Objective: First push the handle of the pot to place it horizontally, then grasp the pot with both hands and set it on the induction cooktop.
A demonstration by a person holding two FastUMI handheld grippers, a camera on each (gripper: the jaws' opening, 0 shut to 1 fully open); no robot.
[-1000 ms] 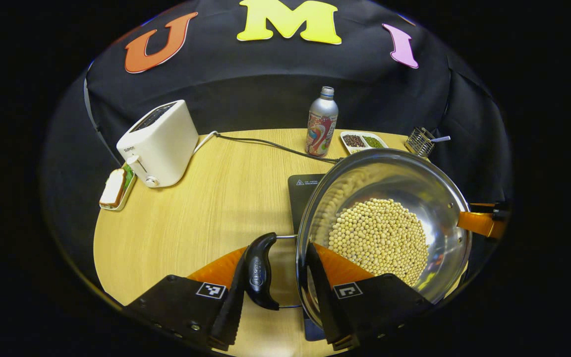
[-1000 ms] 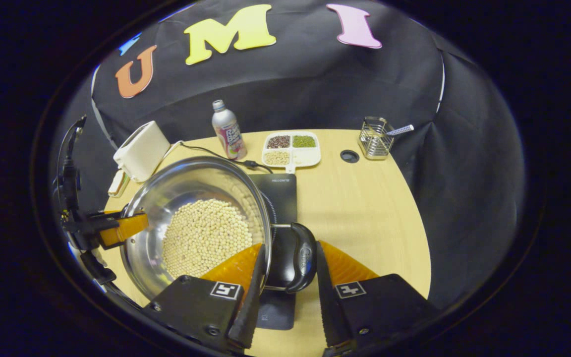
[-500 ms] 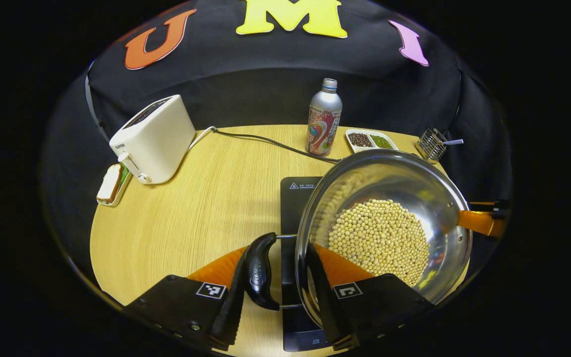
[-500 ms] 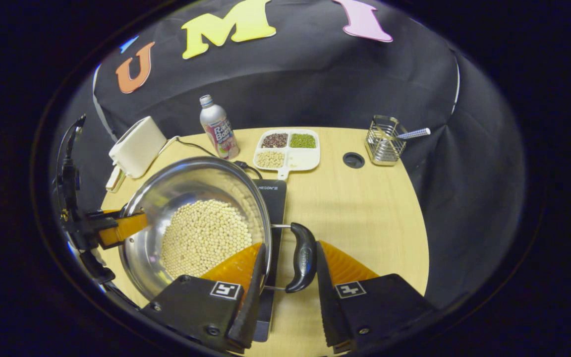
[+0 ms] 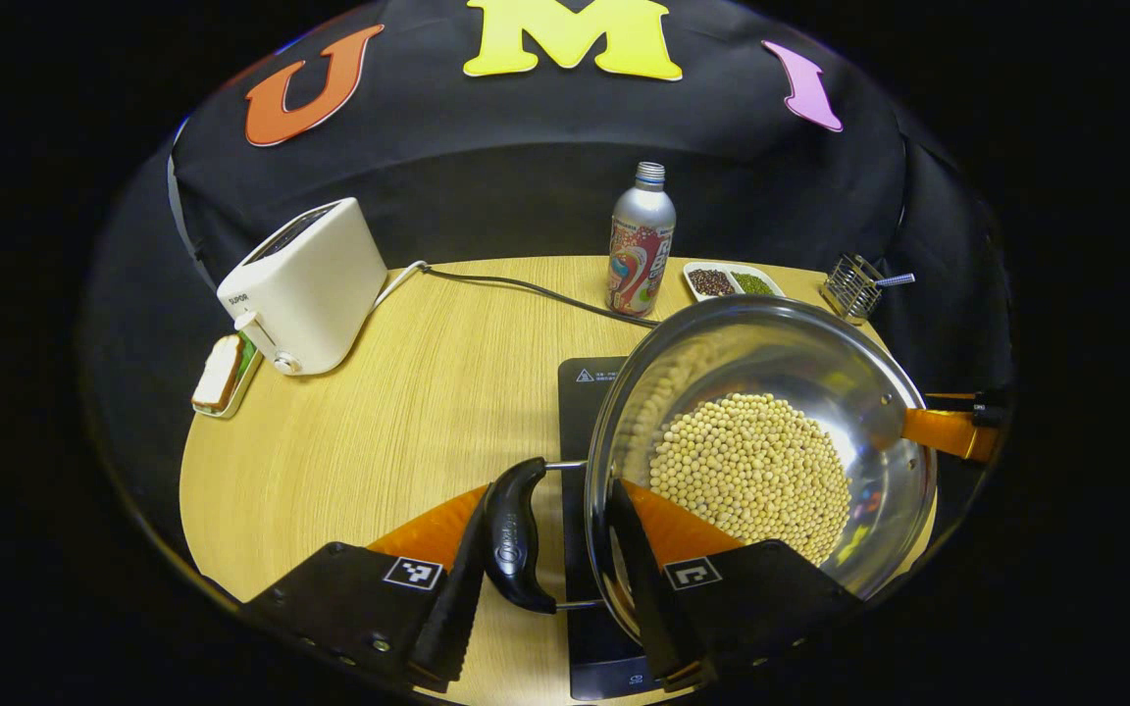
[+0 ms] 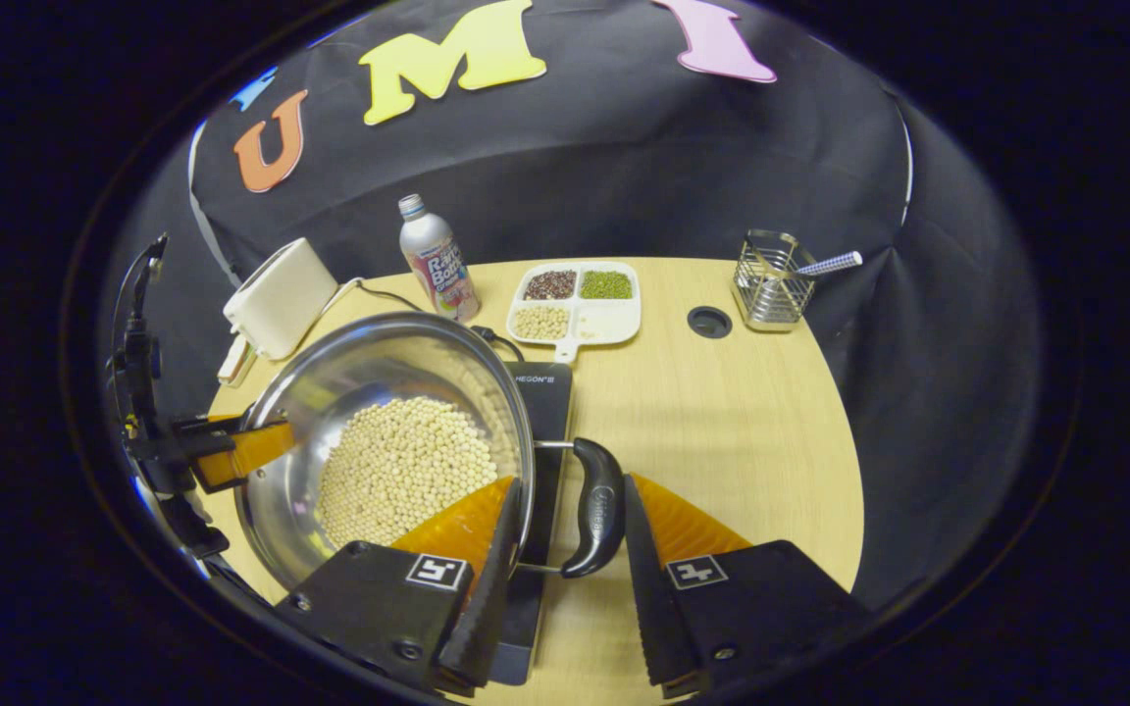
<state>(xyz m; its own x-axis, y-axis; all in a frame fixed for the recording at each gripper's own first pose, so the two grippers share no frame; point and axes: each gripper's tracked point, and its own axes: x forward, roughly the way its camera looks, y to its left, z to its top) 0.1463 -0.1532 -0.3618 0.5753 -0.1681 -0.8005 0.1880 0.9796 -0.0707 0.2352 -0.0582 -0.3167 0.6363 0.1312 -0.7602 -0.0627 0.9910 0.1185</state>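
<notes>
Now carried sideways over the induction cooktop (image 5: 582,392) on the worktop (image 5: 408,412), steel pot (image 5: 761,441) of soybeans apparently not yet set down, left tongs (image 5: 545,574) and right tongs (image 6: 565,569) each clamped on a black side handle (image 5: 516,534).

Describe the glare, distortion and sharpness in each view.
Left gripper view: the pot wall mirrors the beans and carries small coloured glints; the table edge bows from fisheye. Right gripper view: sharp throughout, pot wall mirror-bright, soft shadows behind the divided tray.
</notes>
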